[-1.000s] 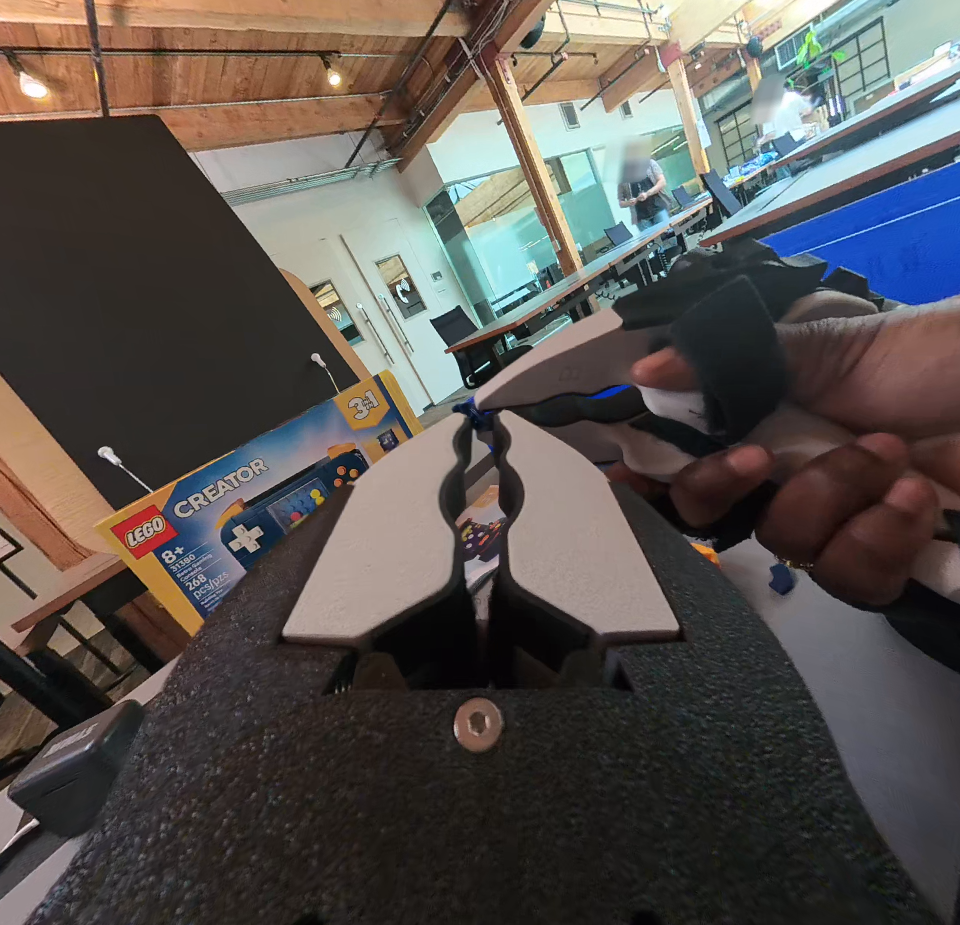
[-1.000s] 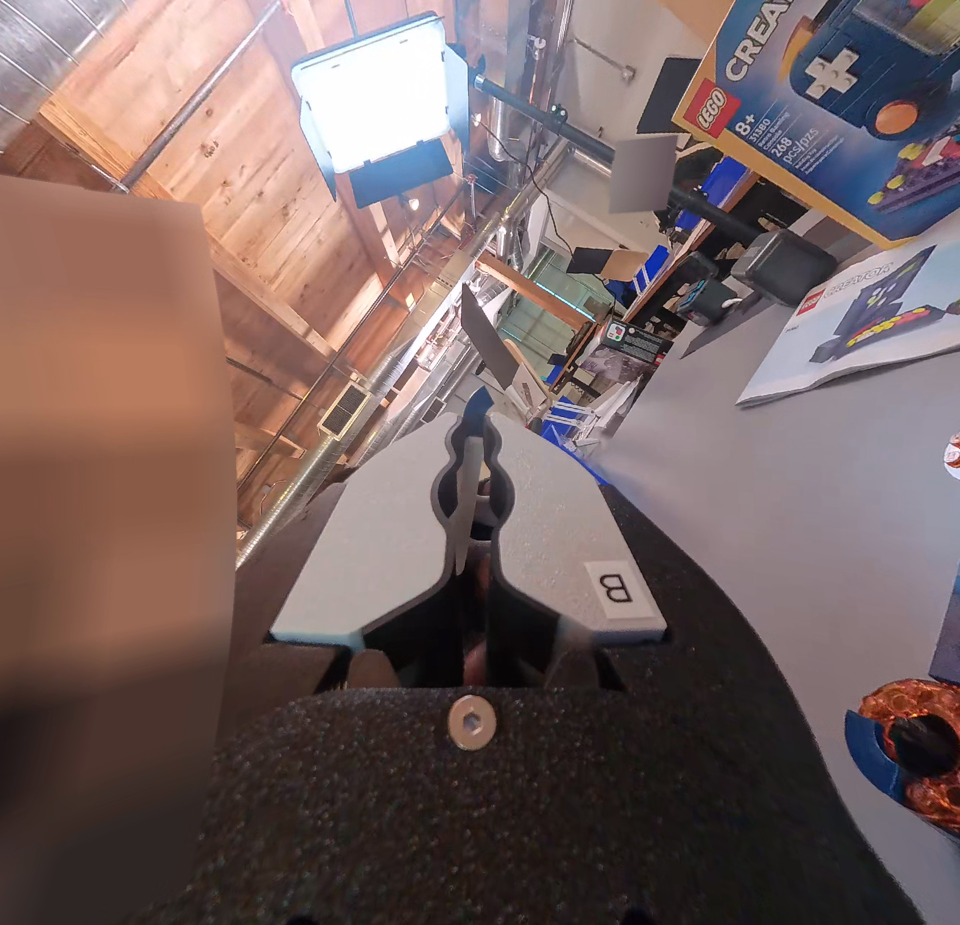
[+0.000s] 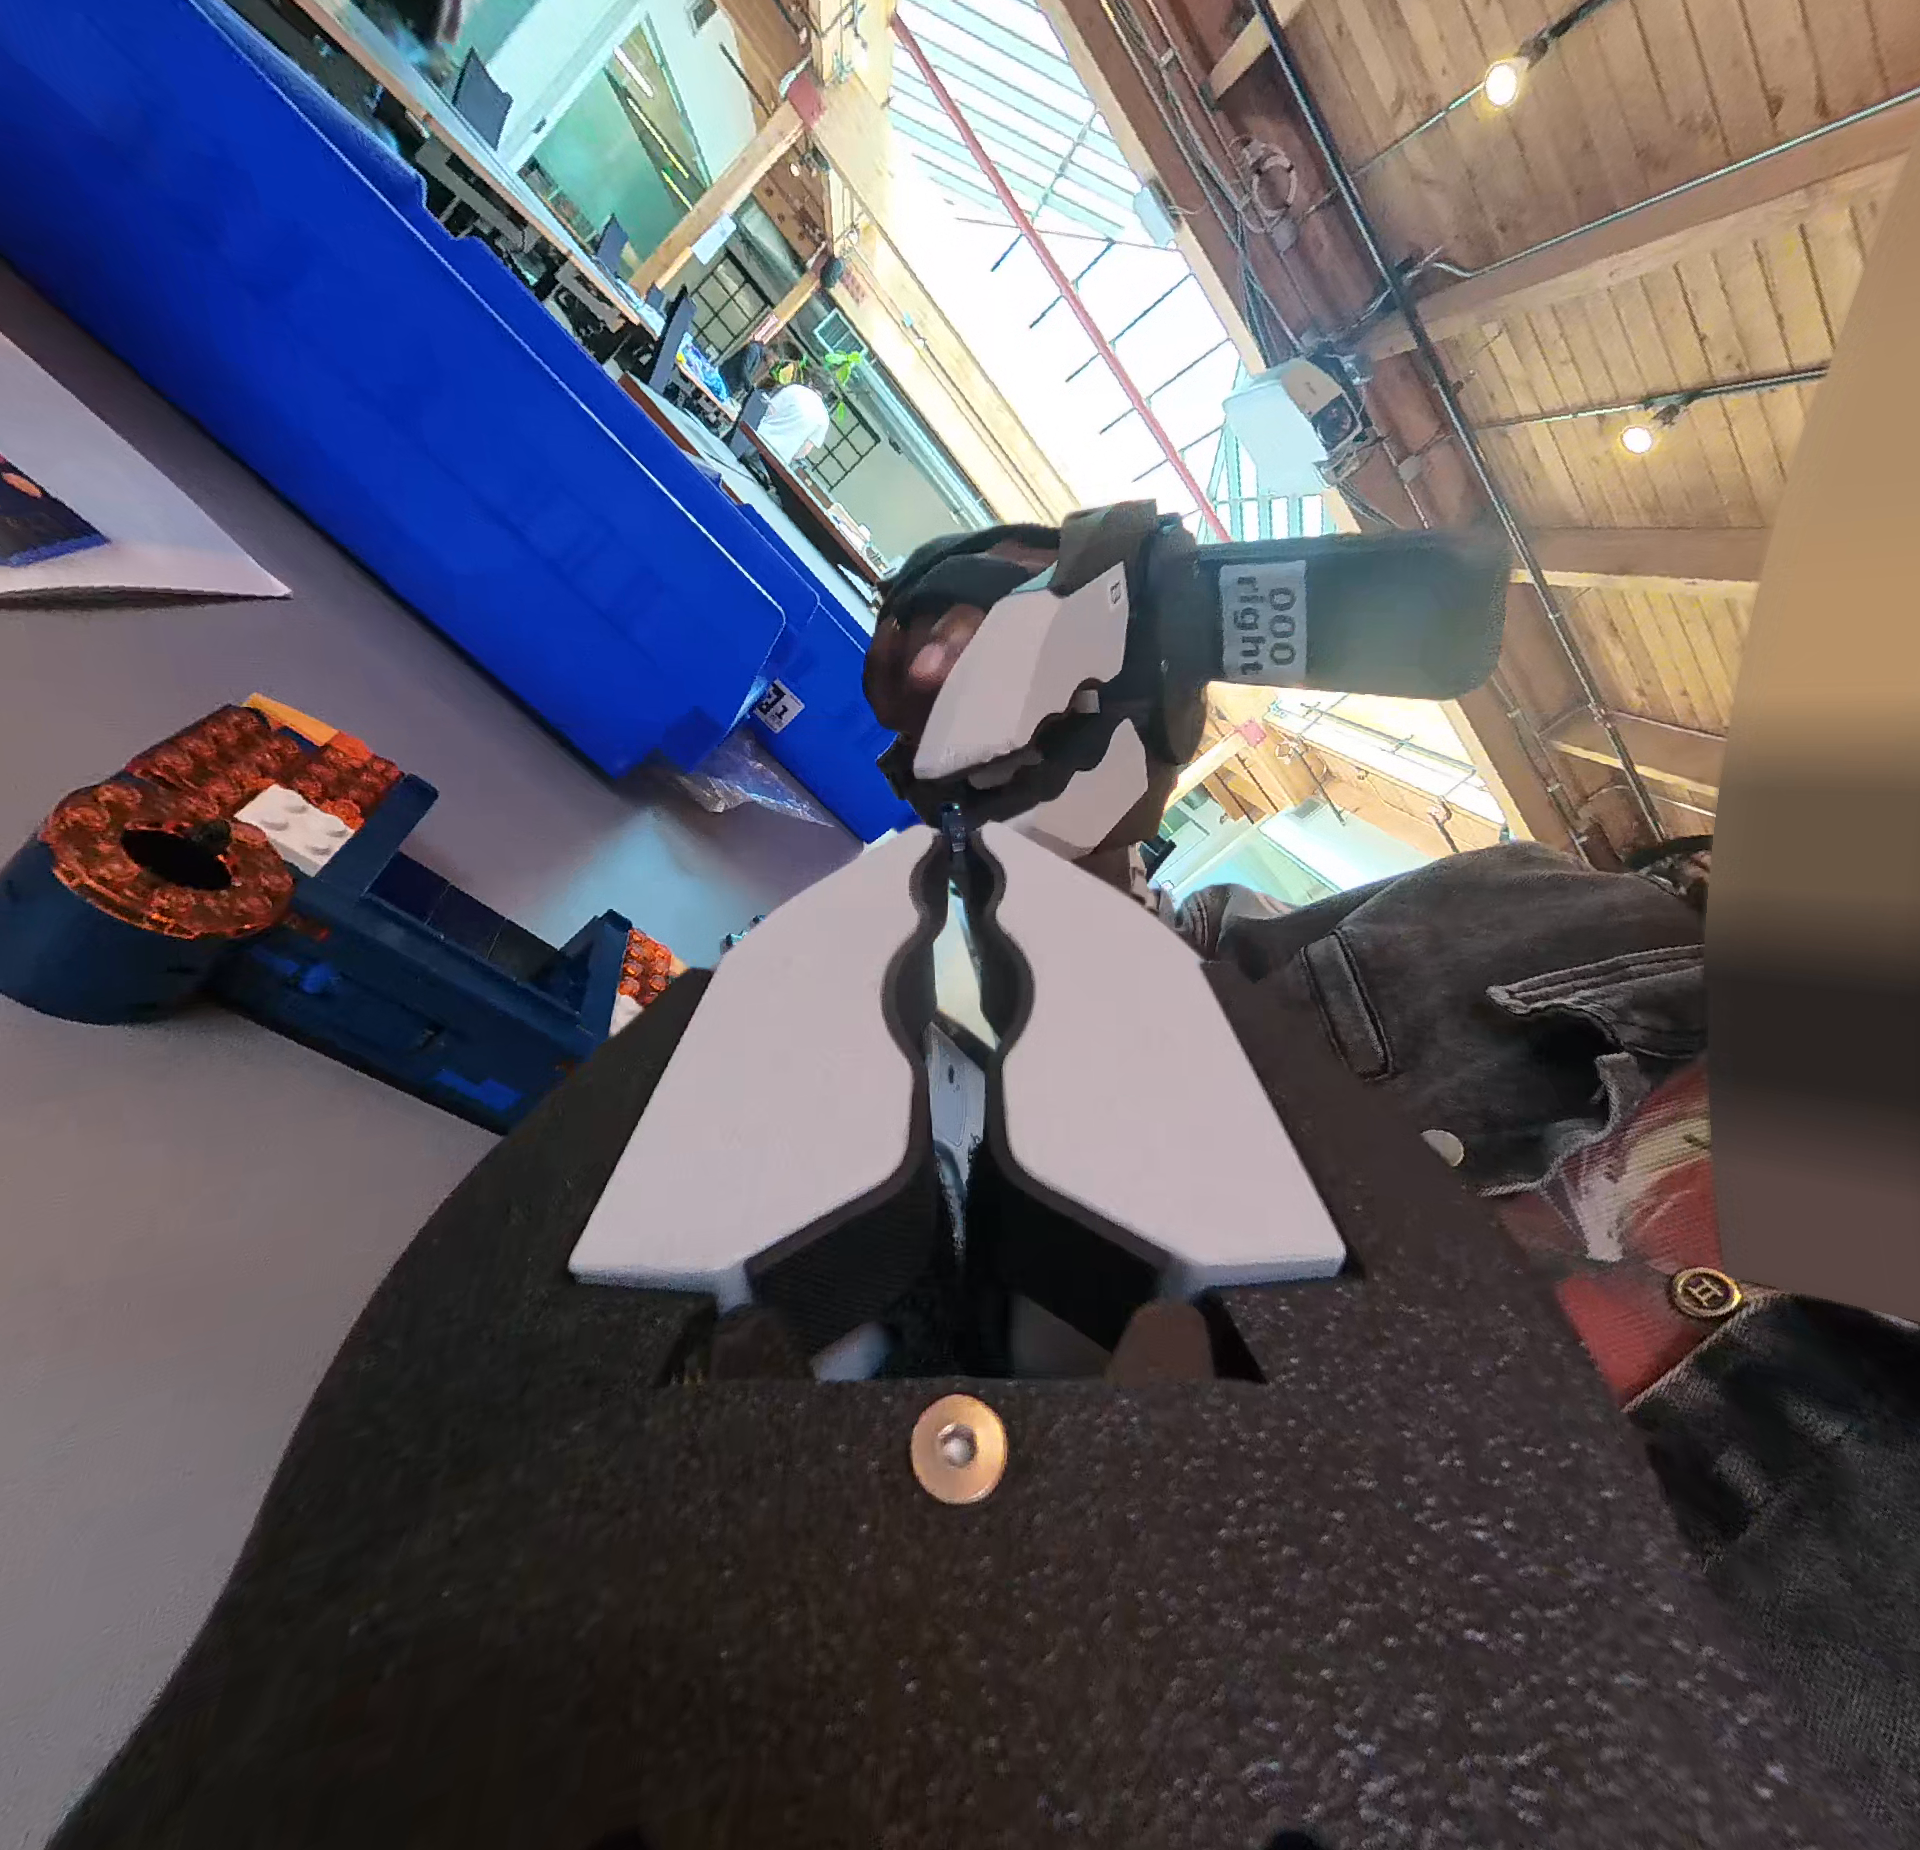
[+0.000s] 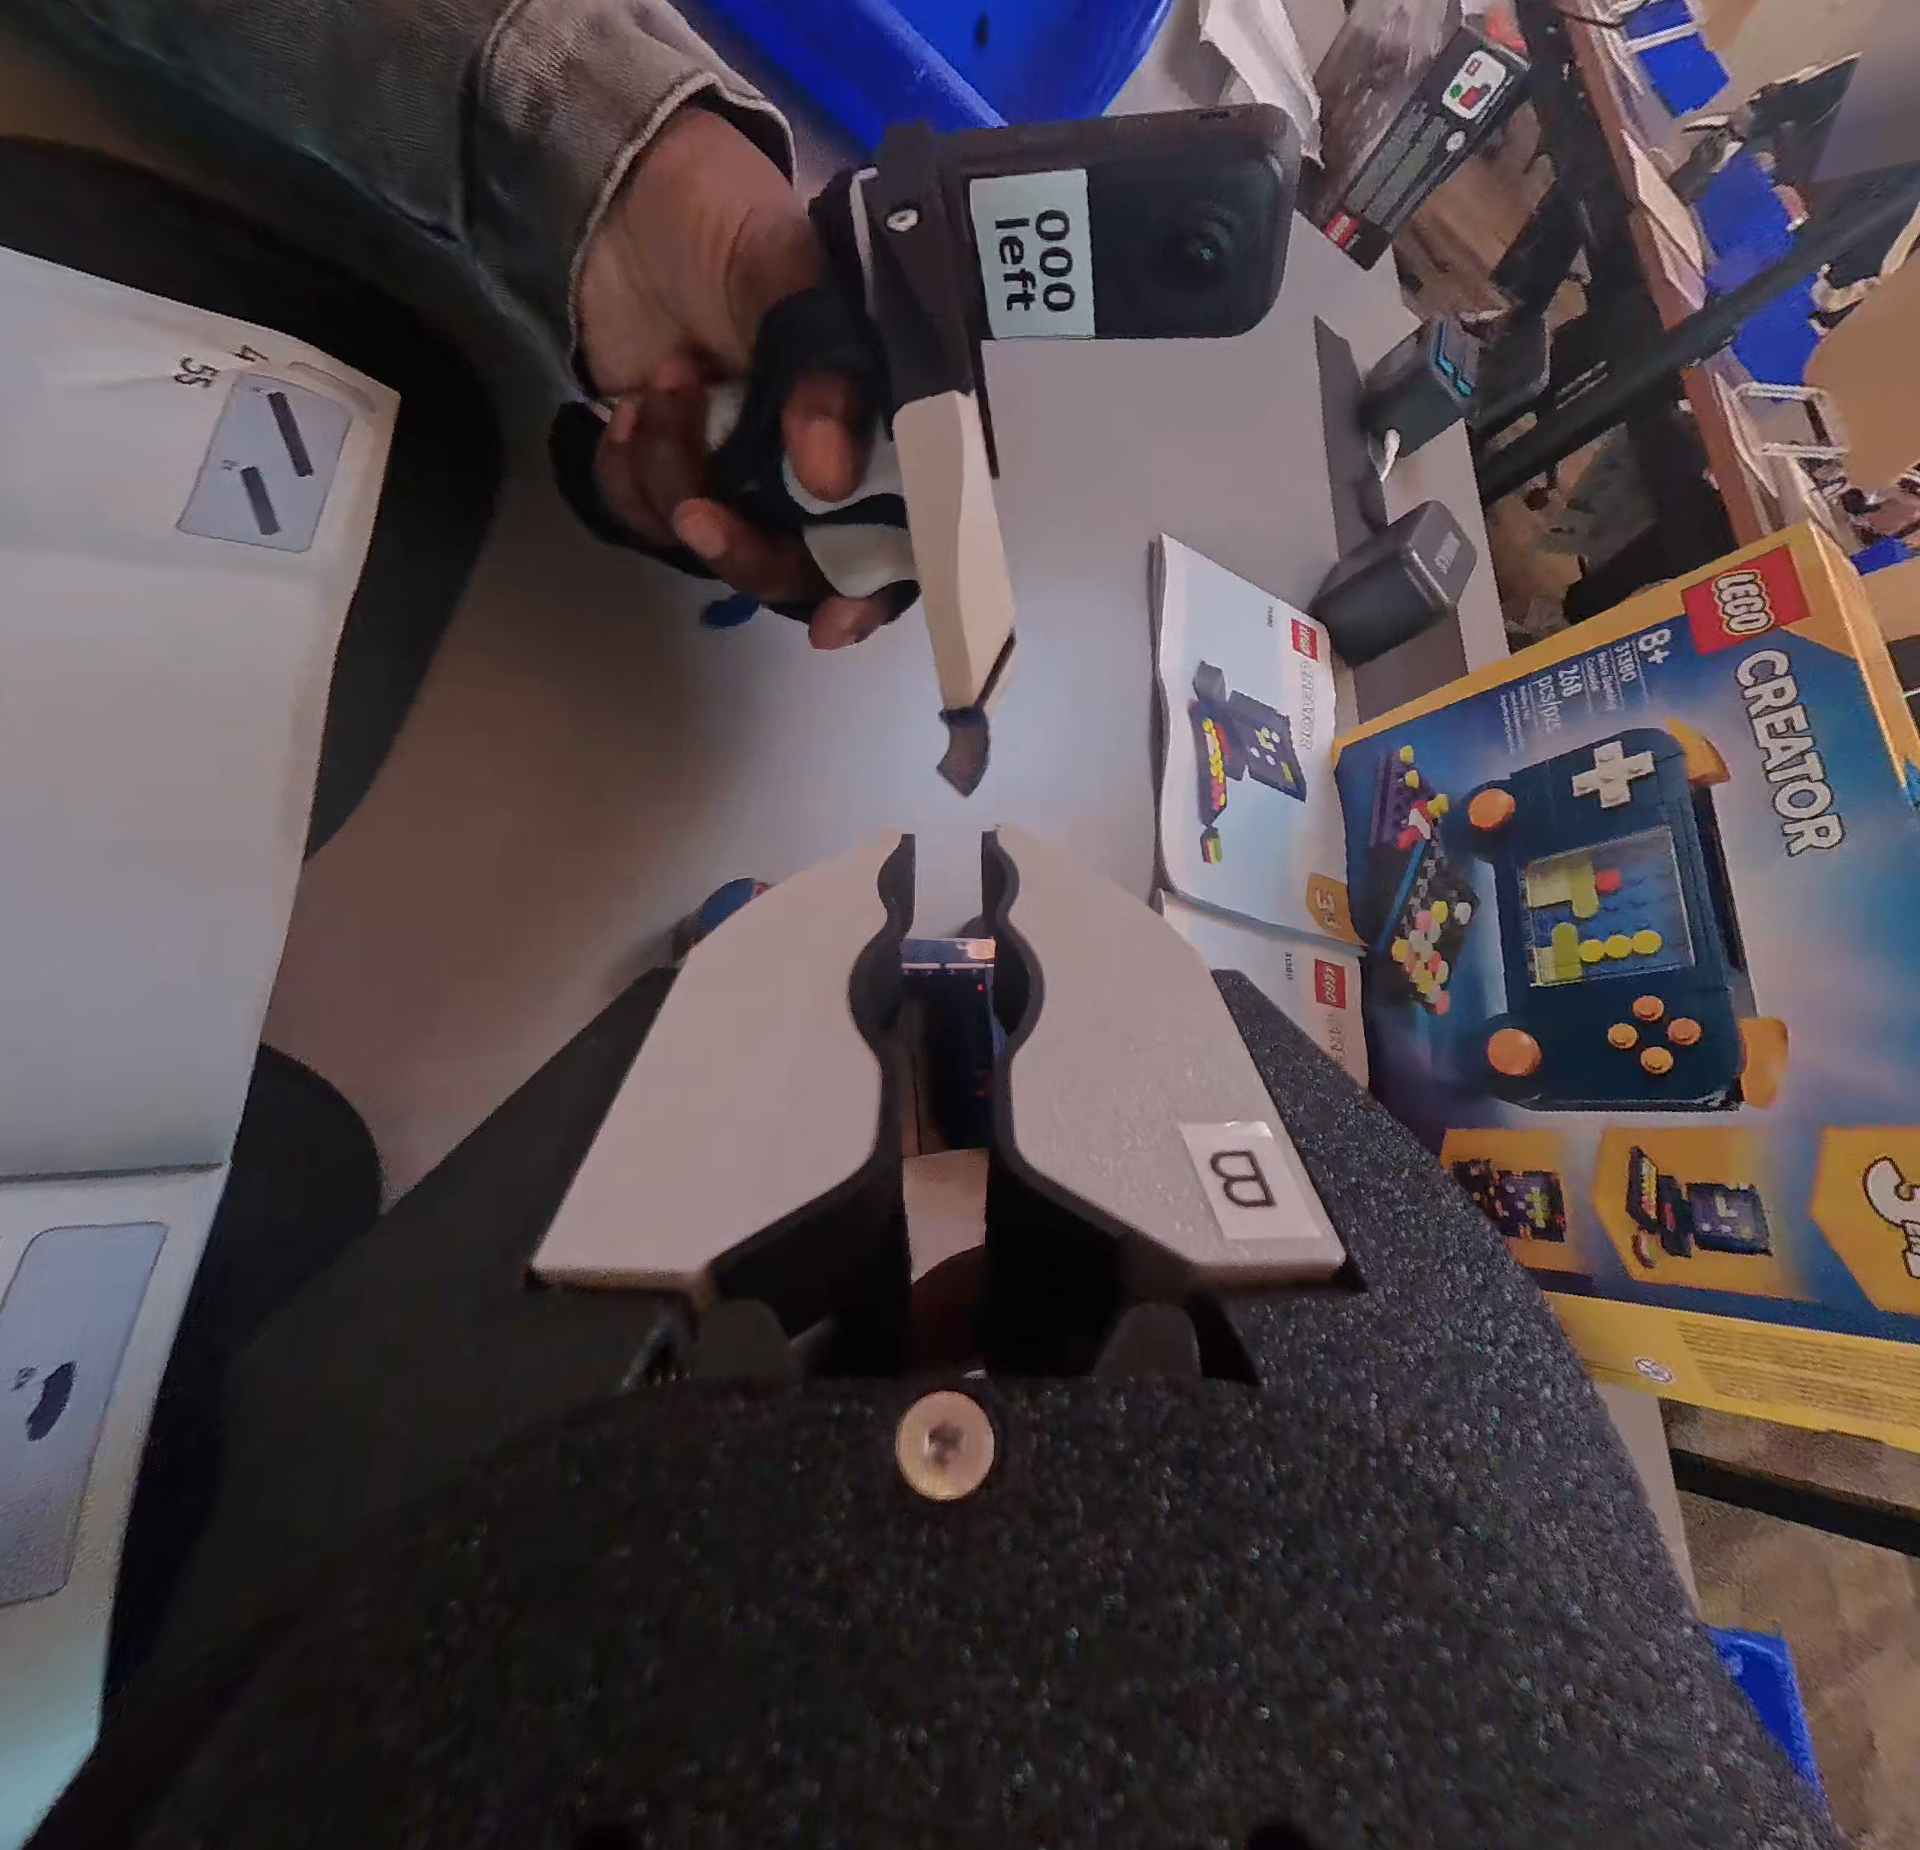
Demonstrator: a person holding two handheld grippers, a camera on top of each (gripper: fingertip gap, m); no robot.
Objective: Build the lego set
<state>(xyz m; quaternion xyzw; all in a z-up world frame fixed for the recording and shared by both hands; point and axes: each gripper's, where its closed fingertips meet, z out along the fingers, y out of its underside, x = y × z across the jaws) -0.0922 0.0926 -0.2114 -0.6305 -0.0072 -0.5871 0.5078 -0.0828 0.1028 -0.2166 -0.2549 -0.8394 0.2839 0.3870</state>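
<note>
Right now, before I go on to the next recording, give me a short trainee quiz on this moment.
1. True or false: the right gripper is clamped on a brick.
2. What is at the tips of the left gripper? A) a small dark piece B) a white brick C) nothing
3. Fill in: the studs on top of the model are ___ in colour.

Key: 1 false, its jaws stand apart with nothing between them; 2 A; 3 orange.
</note>
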